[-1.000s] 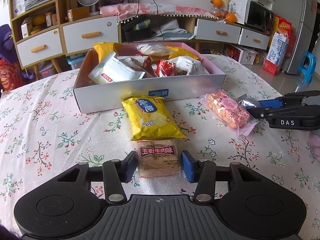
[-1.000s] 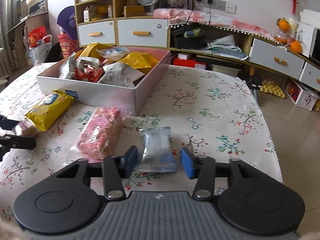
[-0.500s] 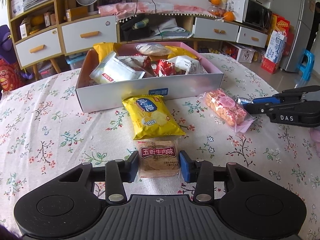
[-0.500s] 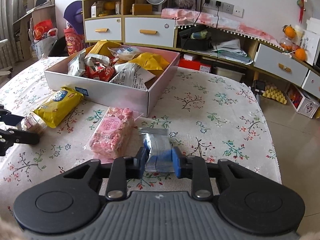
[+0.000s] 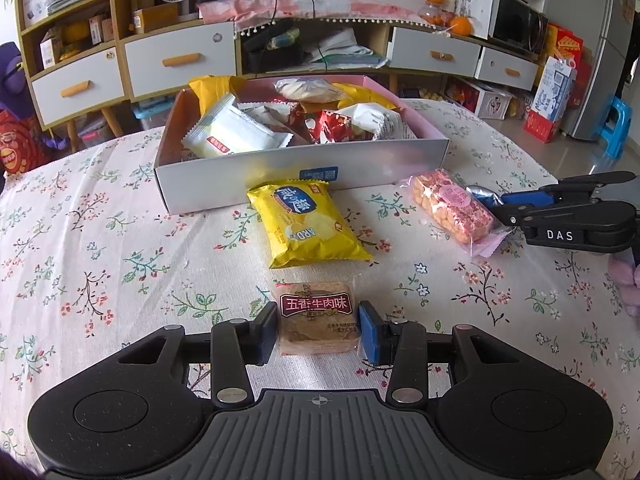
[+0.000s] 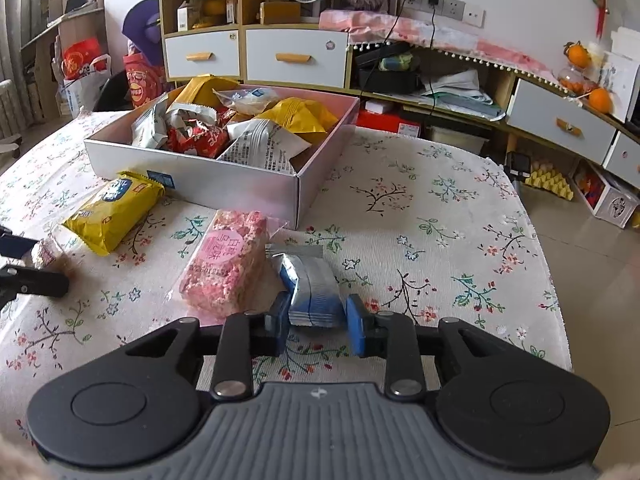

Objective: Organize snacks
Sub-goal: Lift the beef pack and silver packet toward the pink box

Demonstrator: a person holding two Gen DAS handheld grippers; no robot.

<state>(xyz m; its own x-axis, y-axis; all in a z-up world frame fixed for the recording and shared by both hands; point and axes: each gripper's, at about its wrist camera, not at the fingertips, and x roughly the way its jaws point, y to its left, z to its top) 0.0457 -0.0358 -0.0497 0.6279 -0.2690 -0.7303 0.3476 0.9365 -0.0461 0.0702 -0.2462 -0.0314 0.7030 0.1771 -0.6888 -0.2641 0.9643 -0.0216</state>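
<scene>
A brown biscuit packet (image 5: 316, 312) with a dark red label lies on the flowered tablecloth. My left gripper (image 5: 318, 322) is shut on it, one pad on each side. My right gripper (image 6: 316, 320) holds a crumpled silver-blue packet (image 6: 312, 288); its jaws are opening while the pads still touch the packet's sides. In the left wrist view the right gripper (image 5: 504, 202) reaches in from the right with that silver packet (image 5: 480, 194). A yellow chip bag (image 5: 304, 224) and a pink puffed-rice packet (image 5: 452, 208) lie in front of the snack box (image 5: 280, 172).
The white and pink box (image 6: 192, 180) holds several snack packets and stands at the table's far middle. The table edge (image 6: 556, 280) drops to the floor on the right. Cabinets with drawers (image 5: 176, 60) line the wall behind.
The right gripper closed from wide open onto the silver packet, squeezed it narrow, then widened a little. The left gripper's pads drew in against the brown packet's sides.
</scene>
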